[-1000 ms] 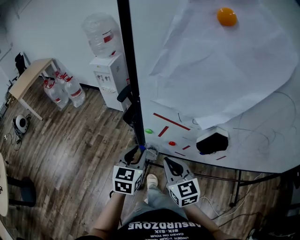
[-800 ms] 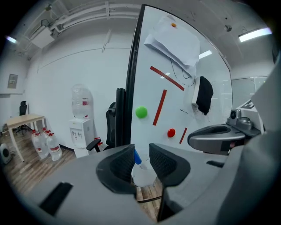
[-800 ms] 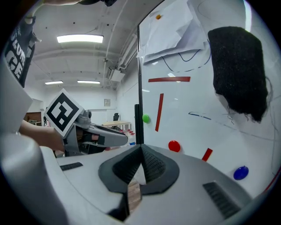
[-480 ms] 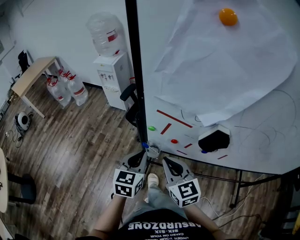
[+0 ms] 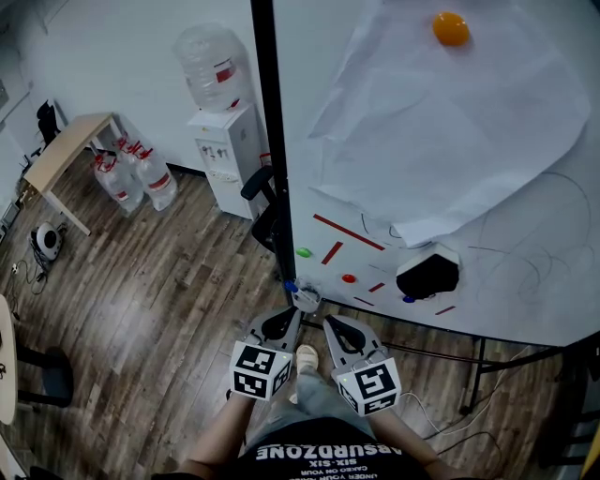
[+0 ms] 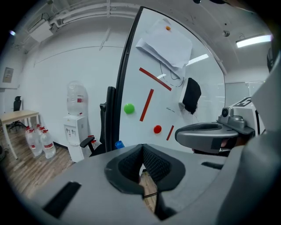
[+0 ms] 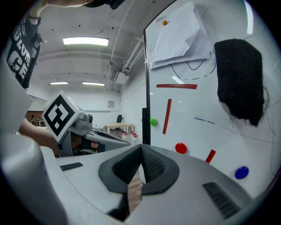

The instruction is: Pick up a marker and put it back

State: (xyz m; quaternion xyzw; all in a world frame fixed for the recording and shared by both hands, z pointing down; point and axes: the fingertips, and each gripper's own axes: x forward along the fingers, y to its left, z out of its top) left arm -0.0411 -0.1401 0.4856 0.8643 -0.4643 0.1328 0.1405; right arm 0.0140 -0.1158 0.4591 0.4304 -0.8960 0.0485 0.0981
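left gripper (image 5: 292, 319) has just been closing; its jaws now meet with nothing between them. right gripper (image 5: 331, 325) is likewise closed and empty. both sit side by side, aimed slightly downward at the whiteboard's (image 5: 525, 234) lower corner, where the blue-capped marker (image 5: 292, 286) rests just beyond the left gripper's tips.

My left claw (image 5: 293, 316) and right claw (image 5: 330, 324) are grey, cubes (image 5: 260, 369) black-and-white squared; white board (image 5: 511, 248), red strips (image 5: 347, 232), green magnet (image 5: 304, 252), red magnet (image 5: 349, 278), orange magnet (image 5: 451, 28), black eraser (image 5: 427, 275), brown wood floor (image 5: 159, 281)
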